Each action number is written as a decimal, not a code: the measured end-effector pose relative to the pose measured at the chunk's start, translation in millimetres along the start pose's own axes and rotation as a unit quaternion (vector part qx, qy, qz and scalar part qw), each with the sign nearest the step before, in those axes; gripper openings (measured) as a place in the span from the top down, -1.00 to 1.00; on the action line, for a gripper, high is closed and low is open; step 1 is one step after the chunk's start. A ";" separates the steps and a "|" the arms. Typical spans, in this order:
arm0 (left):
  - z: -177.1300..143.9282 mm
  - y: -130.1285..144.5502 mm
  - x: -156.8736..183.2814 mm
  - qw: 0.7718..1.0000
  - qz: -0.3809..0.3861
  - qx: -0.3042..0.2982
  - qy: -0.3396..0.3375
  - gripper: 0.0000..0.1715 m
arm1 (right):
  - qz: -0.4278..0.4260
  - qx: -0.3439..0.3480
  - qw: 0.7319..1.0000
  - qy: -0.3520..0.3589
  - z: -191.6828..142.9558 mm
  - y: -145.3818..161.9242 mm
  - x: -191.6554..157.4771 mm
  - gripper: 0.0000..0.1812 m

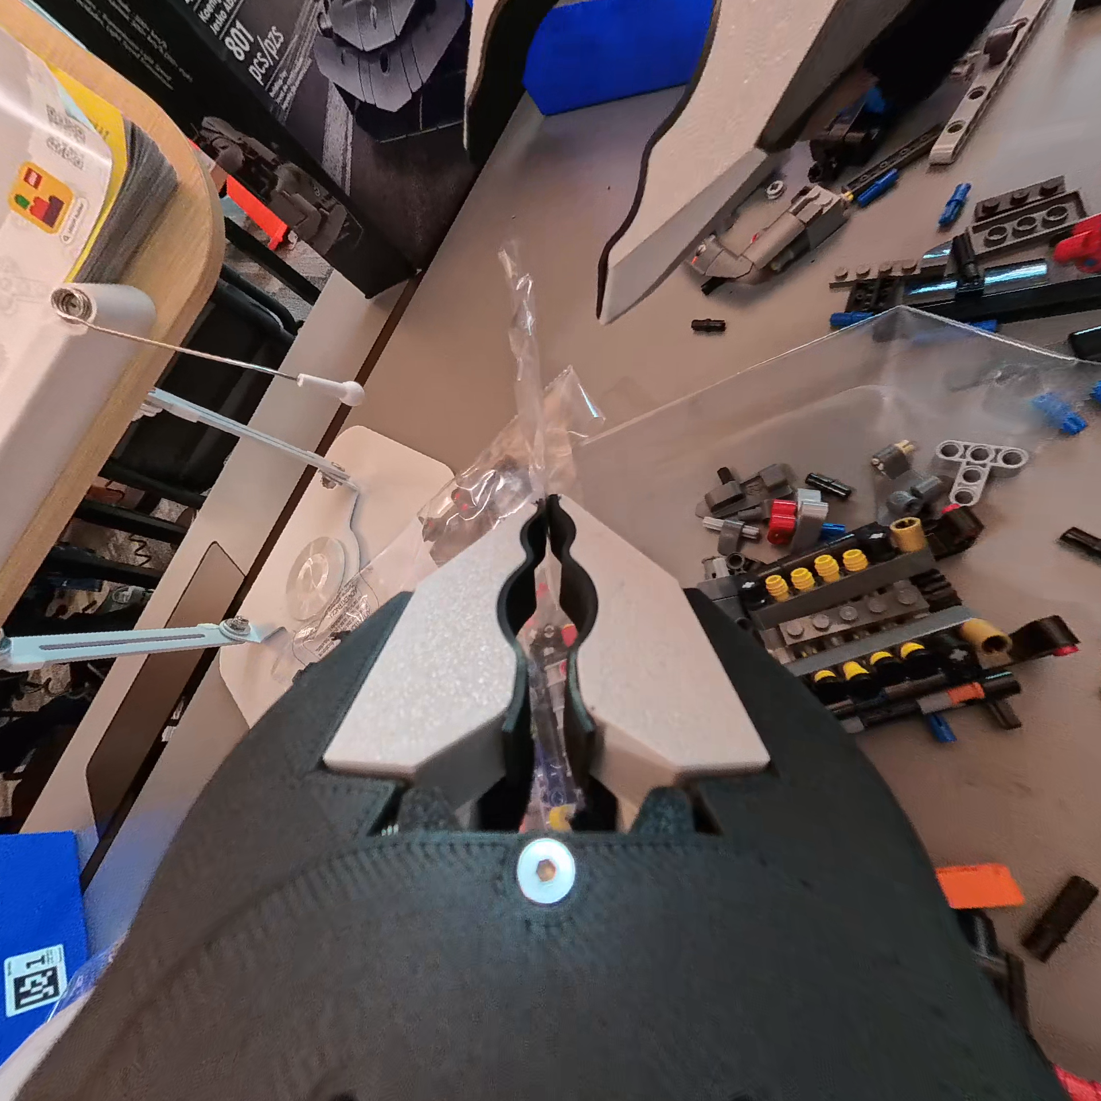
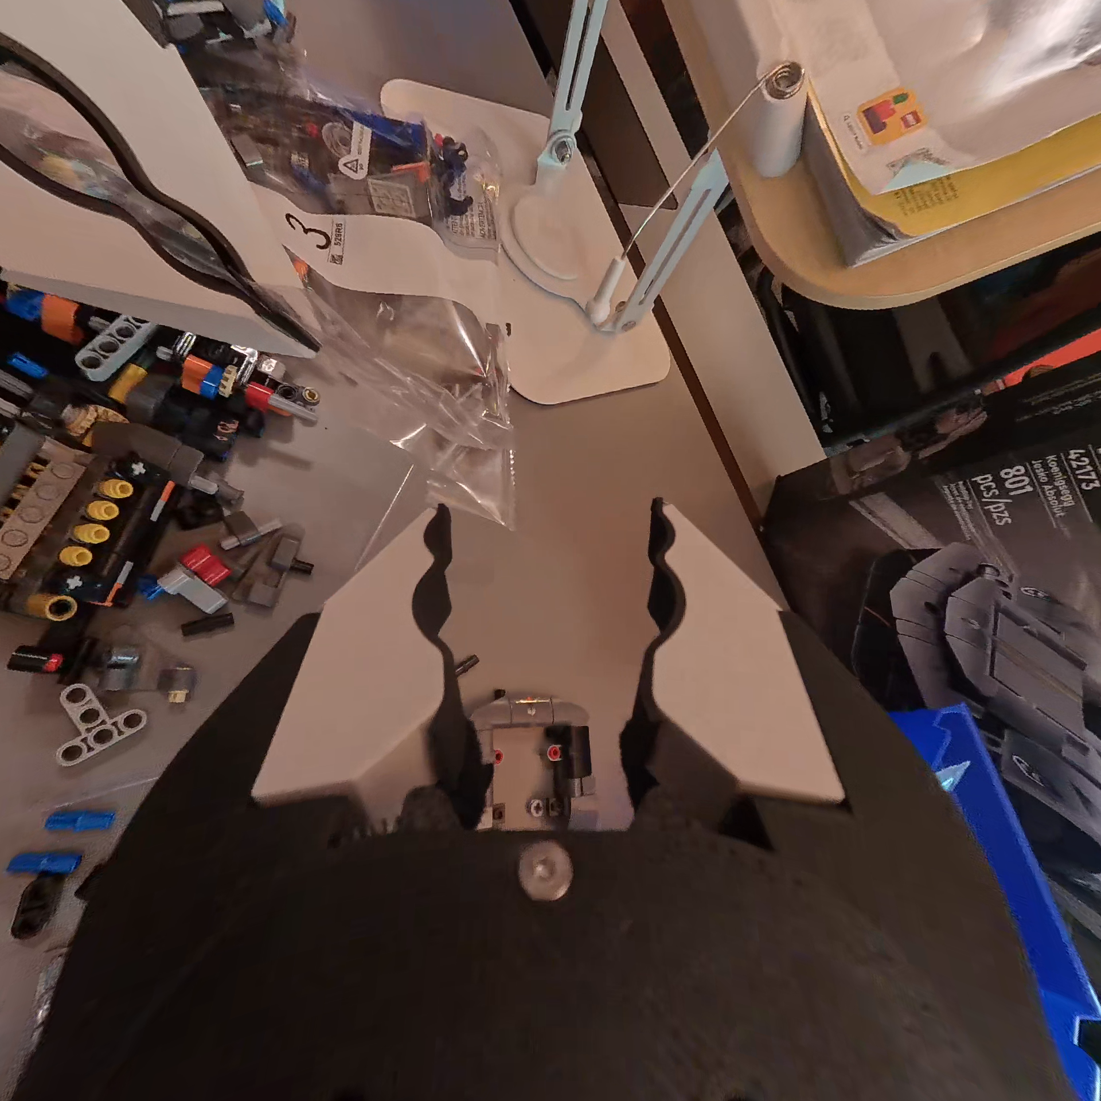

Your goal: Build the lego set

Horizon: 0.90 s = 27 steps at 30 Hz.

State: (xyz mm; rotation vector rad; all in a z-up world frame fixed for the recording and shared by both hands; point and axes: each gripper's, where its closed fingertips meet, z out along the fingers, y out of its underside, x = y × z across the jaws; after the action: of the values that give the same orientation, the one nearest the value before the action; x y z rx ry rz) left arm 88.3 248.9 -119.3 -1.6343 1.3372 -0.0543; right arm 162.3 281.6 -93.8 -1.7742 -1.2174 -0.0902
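Left tongs (image 1: 548, 506) clamped on clear parts bag (image 1: 524, 429); right tongs (image 2: 548, 506) spread wide, empty.

Both grippers have black textured bodies and pale grey fingers (image 2: 369, 673) edged with black wavy pads. The table (image 1: 476, 250) is plain grey-beige. The part-built assembly (image 1: 858, 619) on the right is black and grey with rows of yellow pins and an orange tab. Loose pieces near it are red, grey, black and blue. The plastic bag (image 2: 417, 381) is clear with a white band. The box (image 2: 965, 536), far right, is black with a grey car picture. The bin (image 1: 613, 47) at the far edge is bright blue
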 end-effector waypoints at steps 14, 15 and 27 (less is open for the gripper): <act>0.5 -0.6 -0.4 1.000 -0.010 0.006 0.003 1.00 | -0.006 0.001 1.000 0.002 1.1 -4.5 -4.6 0.28; 0.5 -0.7 -0.5 1.000 -0.012 0.006 0.004 1.00 | -0.005 0.004 1.000 0.000 0.5 -5.7 -5.0 0.29; -1.6 -6.7 3.7 0.999 -0.022 0.022 0.017 1.00 | 0.111 0.141 0.972 -0.152 -19.3 -47.6 -36.1 0.30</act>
State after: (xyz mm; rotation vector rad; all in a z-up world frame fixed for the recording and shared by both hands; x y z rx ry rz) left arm 93.7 244.4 -115.8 -1.6319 1.3166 -0.1365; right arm 116.2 245.4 -71.2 -1.6972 -1.1670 0.4793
